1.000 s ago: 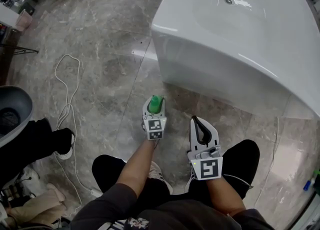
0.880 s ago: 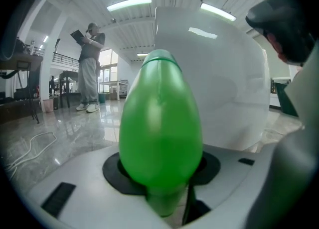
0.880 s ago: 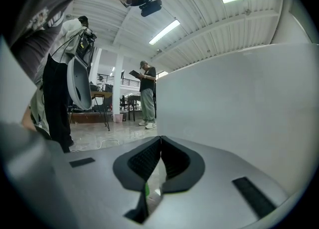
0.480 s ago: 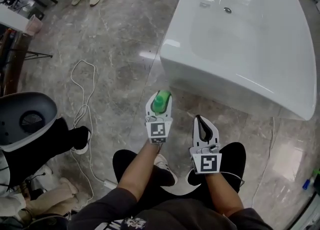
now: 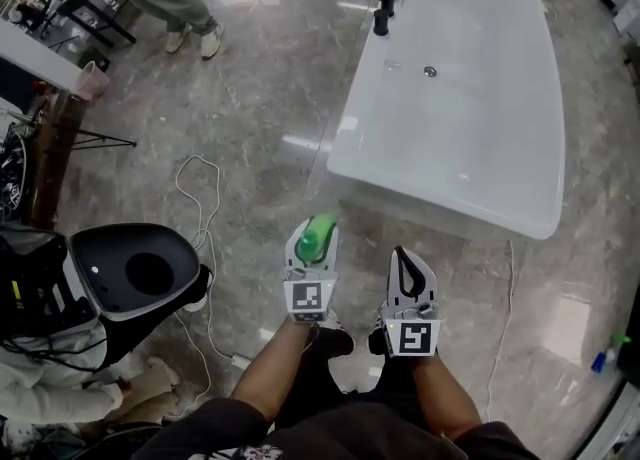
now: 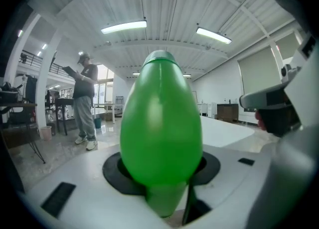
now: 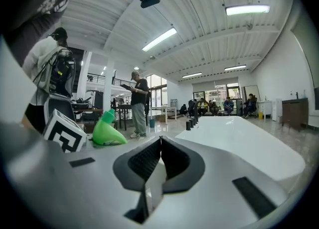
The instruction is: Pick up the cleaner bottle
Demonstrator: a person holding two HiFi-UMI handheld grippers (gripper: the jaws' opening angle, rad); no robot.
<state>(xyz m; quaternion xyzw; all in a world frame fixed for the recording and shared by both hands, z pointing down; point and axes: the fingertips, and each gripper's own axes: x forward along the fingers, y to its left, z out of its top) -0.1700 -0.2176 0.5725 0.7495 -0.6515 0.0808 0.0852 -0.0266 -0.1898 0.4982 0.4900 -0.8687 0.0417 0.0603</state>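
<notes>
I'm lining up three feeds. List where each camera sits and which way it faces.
Head view: on the person's head, looking steeply down at floor and tub; both arms, left gripper and right gripper show.
Left gripper view: on the left gripper, looking across the room along its jaws, shut on the bottle.
Right gripper view: on the right gripper, looking along its shut jaws toward the tub; the left gripper's cube shows.
Shared: all three show bottle and tub.
</notes>
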